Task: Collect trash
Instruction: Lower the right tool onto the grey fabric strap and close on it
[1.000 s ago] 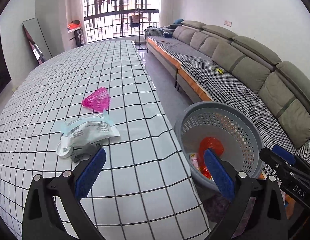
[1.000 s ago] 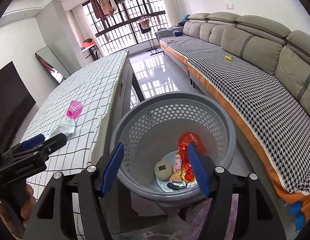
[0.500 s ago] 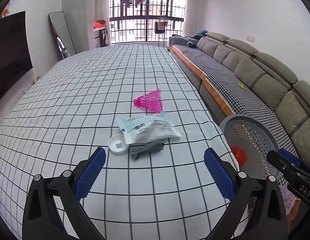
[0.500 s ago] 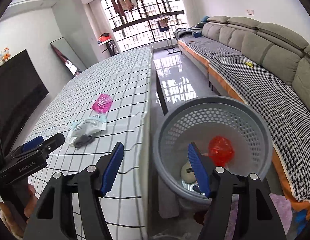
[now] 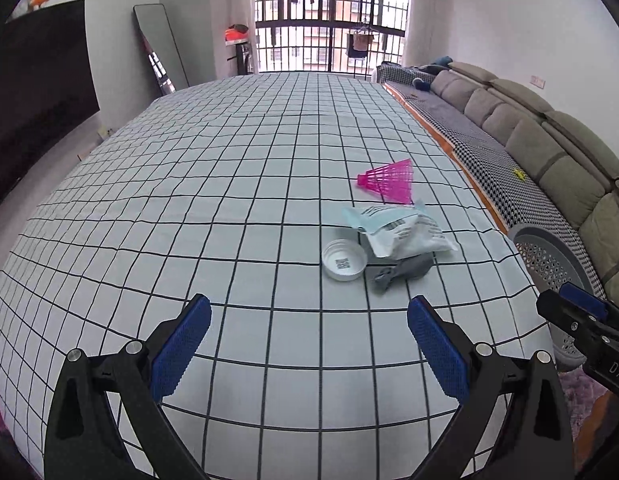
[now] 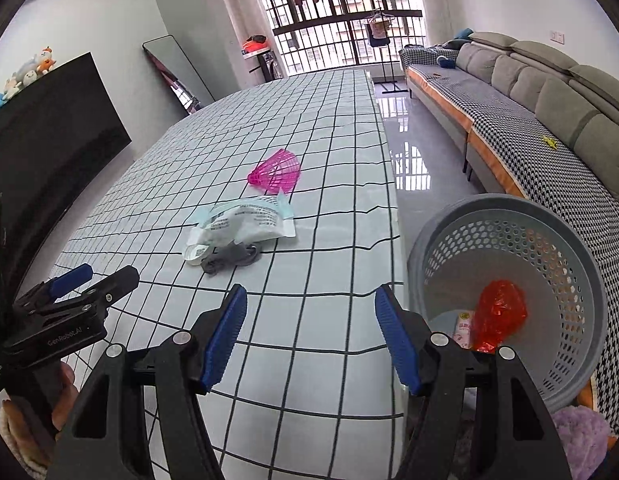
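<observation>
Trash lies on the checked tablecloth (image 5: 189, 200): a pink plastic shuttlecock (image 5: 389, 180) (image 6: 275, 172), a white printed wrapper (image 5: 401, 230) (image 6: 245, 222), a white lid (image 5: 344, 260) (image 6: 194, 254) and a grey crumpled scrap (image 5: 401, 270) (image 6: 229, 258). A grey perforated basket (image 6: 581, 264) (image 5: 549, 256) stands off the table's right edge with a red bag (image 6: 499, 312) and other litter inside. My left gripper (image 5: 309, 340) is open and empty over the cloth, short of the lid. My right gripper (image 6: 311, 332) is open and empty above the table's right edge, next to the basket.
A long grey sofa (image 6: 549, 92) with a houndstooth cover runs along the right wall. A dark screen (image 6: 49, 140) and a leaning mirror (image 6: 177, 76) stand at the left. A hand (image 6: 13, 424) holds the left gripper's handle. A purple fluffy thing (image 6: 581, 440) lies below the basket.
Both grippers swung left, away from the basket and over the table. The trash pile now lies ahead of them, and the basket has slid to the right edge of both views.
</observation>
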The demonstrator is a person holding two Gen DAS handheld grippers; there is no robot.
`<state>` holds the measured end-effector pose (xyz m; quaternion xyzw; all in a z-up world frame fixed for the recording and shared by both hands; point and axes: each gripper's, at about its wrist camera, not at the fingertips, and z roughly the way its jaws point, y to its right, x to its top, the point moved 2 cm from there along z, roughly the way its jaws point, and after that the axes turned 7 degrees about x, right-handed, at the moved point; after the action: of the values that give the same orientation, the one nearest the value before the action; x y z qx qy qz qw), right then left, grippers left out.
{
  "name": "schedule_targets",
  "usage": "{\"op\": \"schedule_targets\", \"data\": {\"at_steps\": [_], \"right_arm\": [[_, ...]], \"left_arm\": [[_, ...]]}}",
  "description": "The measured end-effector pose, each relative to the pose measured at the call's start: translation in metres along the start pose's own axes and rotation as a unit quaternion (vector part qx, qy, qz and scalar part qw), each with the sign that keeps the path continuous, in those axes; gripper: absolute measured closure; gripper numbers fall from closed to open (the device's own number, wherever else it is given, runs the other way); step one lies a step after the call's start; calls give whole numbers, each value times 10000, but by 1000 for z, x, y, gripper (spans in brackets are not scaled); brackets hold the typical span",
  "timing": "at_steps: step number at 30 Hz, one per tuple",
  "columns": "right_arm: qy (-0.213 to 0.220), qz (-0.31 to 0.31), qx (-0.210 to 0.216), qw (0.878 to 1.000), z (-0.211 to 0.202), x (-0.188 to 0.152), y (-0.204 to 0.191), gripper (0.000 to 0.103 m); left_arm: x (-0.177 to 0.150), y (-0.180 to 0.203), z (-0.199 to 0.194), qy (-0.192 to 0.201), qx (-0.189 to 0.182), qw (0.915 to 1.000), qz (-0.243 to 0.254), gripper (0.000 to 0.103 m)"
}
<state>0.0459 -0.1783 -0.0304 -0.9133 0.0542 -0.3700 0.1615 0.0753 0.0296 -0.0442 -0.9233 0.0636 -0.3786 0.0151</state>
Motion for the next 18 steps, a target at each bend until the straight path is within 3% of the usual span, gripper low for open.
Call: {"op": "schedule_targets", "data": {"at_steps": [18], "right_arm": [[-585, -433, 234, 9971, 72, 19, -49, 39]], "left_arm": [[7, -42, 38, -151, 234, 9992, -302, 6]]}}
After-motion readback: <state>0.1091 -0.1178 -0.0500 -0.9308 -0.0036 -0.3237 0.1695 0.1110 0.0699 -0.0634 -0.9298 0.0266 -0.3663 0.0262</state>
